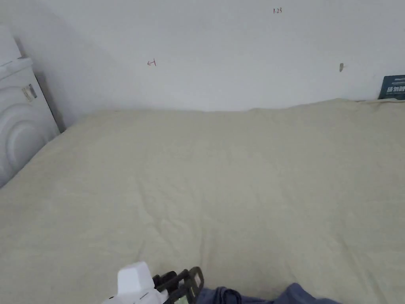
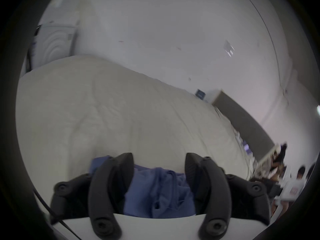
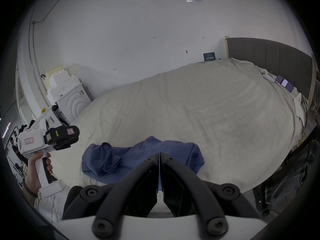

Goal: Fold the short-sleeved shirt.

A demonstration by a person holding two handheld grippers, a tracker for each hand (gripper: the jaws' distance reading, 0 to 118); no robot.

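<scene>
The right tool (image 3: 159, 154), black jaws pressed together, and the spread left tool (image 2: 159, 159) hover over a crumpled blue shirt (image 3: 138, 157).

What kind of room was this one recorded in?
Probably a bedroom: a bed with a grey headboard stands against a white wall, and a blue shirt lies crumpled on it.

Head view: my left gripper (image 1: 190, 283) and blue shirt (image 1: 245, 296) beside it cut off by bottom edge. Left gripper view: shirt (image 2: 155, 191) blurred between my jaws, lower part hidden behind gripper body.
</scene>
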